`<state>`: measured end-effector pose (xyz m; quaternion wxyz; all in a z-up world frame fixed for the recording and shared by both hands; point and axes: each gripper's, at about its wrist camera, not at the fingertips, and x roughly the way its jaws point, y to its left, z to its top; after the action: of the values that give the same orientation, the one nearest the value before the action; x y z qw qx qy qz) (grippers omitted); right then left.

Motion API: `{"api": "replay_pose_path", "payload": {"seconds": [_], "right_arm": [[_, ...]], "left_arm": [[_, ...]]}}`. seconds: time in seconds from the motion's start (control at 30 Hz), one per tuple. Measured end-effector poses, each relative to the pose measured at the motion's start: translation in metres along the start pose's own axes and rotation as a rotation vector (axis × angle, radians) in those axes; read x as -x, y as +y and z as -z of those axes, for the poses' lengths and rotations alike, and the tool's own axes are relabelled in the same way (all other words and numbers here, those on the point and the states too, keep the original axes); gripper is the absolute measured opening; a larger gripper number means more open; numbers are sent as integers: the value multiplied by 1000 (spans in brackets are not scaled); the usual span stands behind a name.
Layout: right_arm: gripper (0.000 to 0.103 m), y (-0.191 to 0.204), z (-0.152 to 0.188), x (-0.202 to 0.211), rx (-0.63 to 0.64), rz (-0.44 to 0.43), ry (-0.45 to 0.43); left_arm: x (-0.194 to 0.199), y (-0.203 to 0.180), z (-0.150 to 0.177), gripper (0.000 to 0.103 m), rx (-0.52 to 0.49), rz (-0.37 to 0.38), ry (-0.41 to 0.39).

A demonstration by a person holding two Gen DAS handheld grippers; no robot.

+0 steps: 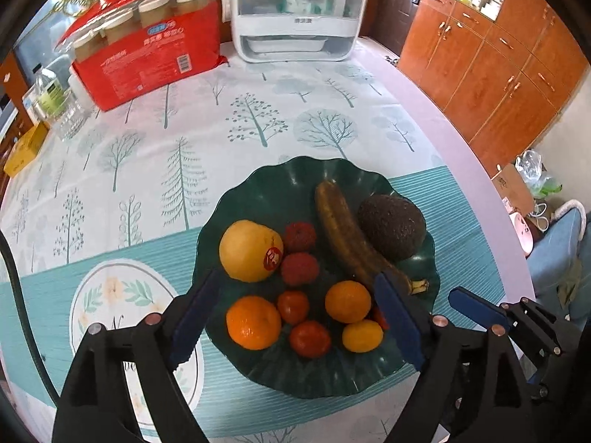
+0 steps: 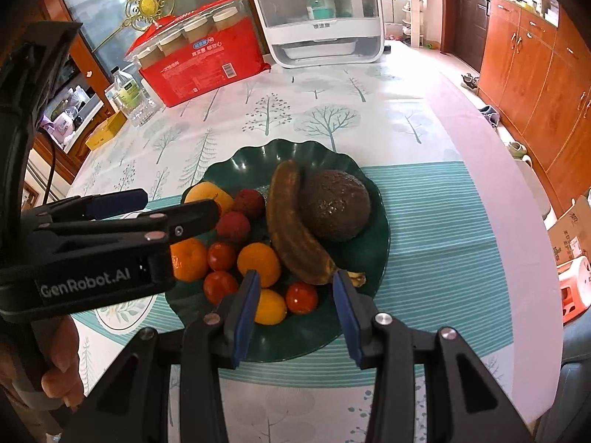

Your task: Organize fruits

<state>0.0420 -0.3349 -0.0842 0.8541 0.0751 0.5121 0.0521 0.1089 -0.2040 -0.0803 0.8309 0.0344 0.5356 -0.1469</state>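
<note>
A dark green scalloped plate (image 1: 273, 192) (image 2: 243, 162) holds the fruit: a yellow apple with a red sticker (image 1: 249, 251), two red lychees (image 1: 300, 268), a brown banana (image 1: 347, 236) (image 2: 291, 229), a dark avocado (image 1: 391, 227) (image 2: 334, 210), oranges (image 1: 253, 322) (image 2: 258, 264), tomatoes (image 1: 309, 339) (image 2: 301, 297) and a small yellow citrus (image 1: 362, 336) (image 2: 271, 308). My left gripper (image 1: 295, 317) is open above the plate's near half, empty. My right gripper (image 2: 295, 313) is open over the plate's near edge, empty; it shows in the left wrist view (image 1: 476, 310).
A tree-print tablecloth (image 1: 184, 147) covers the table. A red pack of jars (image 1: 147, 44), a white appliance (image 1: 295, 11), a bottle (image 1: 51, 99) and a yellow box (image 1: 26, 151) stand at the far side. Wooden cabinets (image 1: 498, 74) stand at the right.
</note>
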Motion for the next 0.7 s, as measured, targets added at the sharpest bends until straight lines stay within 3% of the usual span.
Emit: {"api": "replay_pose_path", "payload": {"seconds": [0.3, 0.7], "right_arm": [[42, 9, 5, 4, 14, -17, -3], [42, 45, 9, 12, 52, -42, 13]], "left_arm": [[15, 12, 13, 90, 47, -35, -15], [55, 44, 43, 90, 106, -134, -39]]}}
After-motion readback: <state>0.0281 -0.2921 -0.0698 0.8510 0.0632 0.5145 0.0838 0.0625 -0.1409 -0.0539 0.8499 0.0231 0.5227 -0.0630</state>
